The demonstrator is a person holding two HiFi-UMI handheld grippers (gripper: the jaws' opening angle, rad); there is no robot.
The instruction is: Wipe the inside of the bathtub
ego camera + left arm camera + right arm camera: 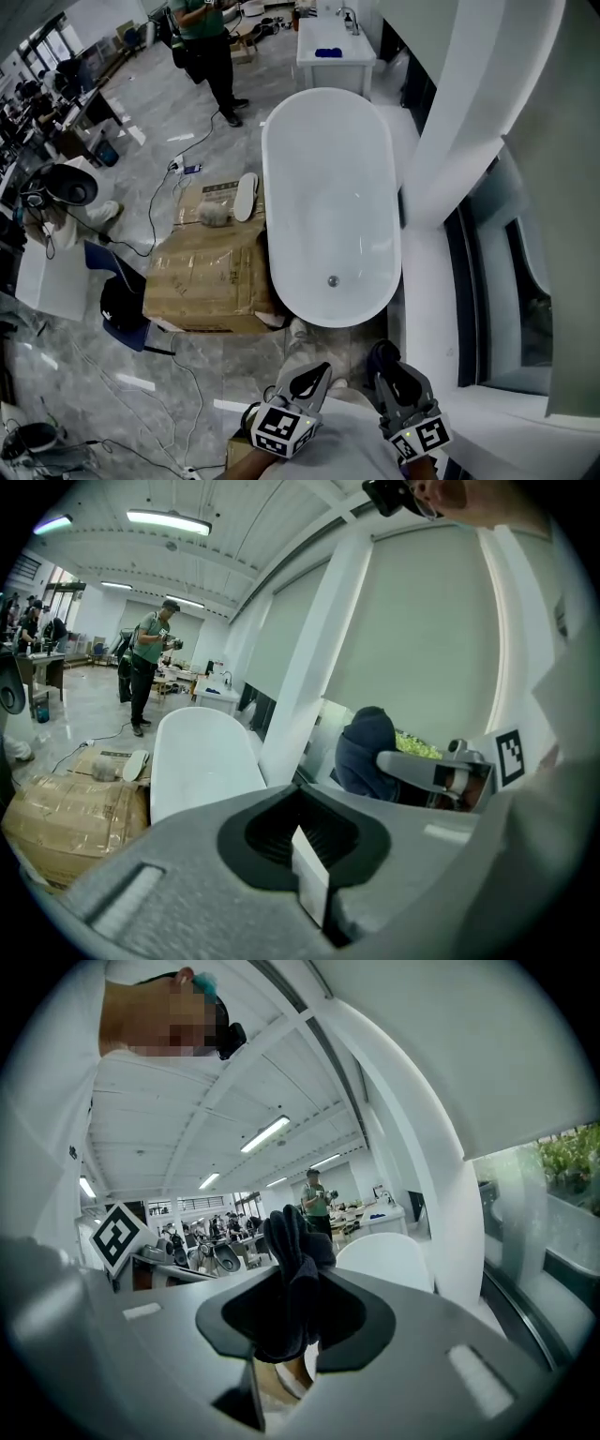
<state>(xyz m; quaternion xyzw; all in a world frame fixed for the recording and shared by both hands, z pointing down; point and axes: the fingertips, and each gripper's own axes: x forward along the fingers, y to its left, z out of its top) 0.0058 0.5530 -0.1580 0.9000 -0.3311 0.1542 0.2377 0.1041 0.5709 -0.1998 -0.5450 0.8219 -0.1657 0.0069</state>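
Note:
The white oval bathtub [328,206] stands on the floor ahead of me, dry, with a drain [332,280] near its close end. Both grippers are held low near my body, short of the tub's near rim. My right gripper [386,361] is shut on a dark blue cloth [292,1258] that bunches up above the jaws; the tub [386,1258] shows behind it. My left gripper [312,377] is shut with nothing in it. In the left gripper view the tub [197,761] lies ahead and the cloth [367,752] sits to the right.
A flattened cardboard box [211,272] lies against the tub's left side, with a white oval object [246,197] on it. A person [211,47] stands beyond, near a white counter [333,52]. Cables [159,211] trail on the floor. A white column [469,112] and a window are at the right.

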